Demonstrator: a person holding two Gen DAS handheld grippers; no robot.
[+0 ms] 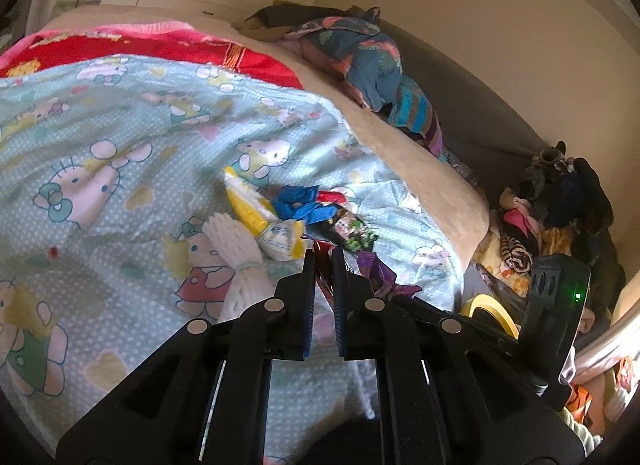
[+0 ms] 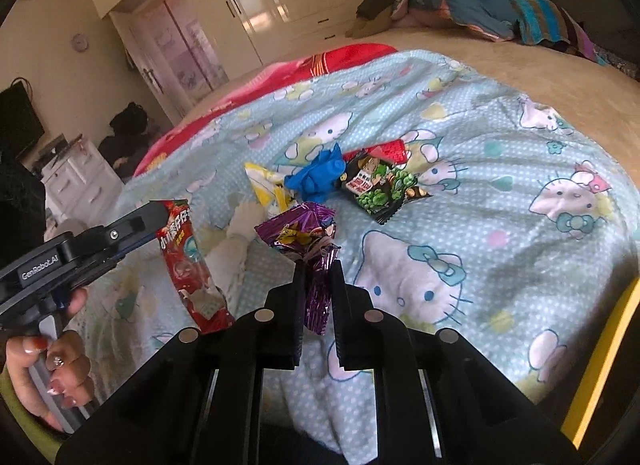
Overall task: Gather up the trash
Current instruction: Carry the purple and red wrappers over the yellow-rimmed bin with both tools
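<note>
Trash wrappers are light crinkly film, slippery — pinch a crimped end. Right gripper (image 2: pixel 316 271) is clamped on the purple wrapper (image 2: pixel 298 231), left gripper (image 2: pixel 158 221) on the red wrapper (image 2: pixel 184 261), both above the bedsheet (image 2: pixel 500 225). Green packet (image 2: pixel 380 185), blue scrap (image 2: pixel 320 177), yellow pack (image 2: pixel 266 185) lie beyond. No bin visible — blurred edges.

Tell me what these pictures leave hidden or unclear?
- Left view: most of the red wrapper, pinched edge-on inside the left tongs.
- Right view: the purple wrapper print, crumpled and glaring.
- Both views: any trash bin, out of frame.
- Right view: the yellow packet, partly behind the blue glove.
</note>
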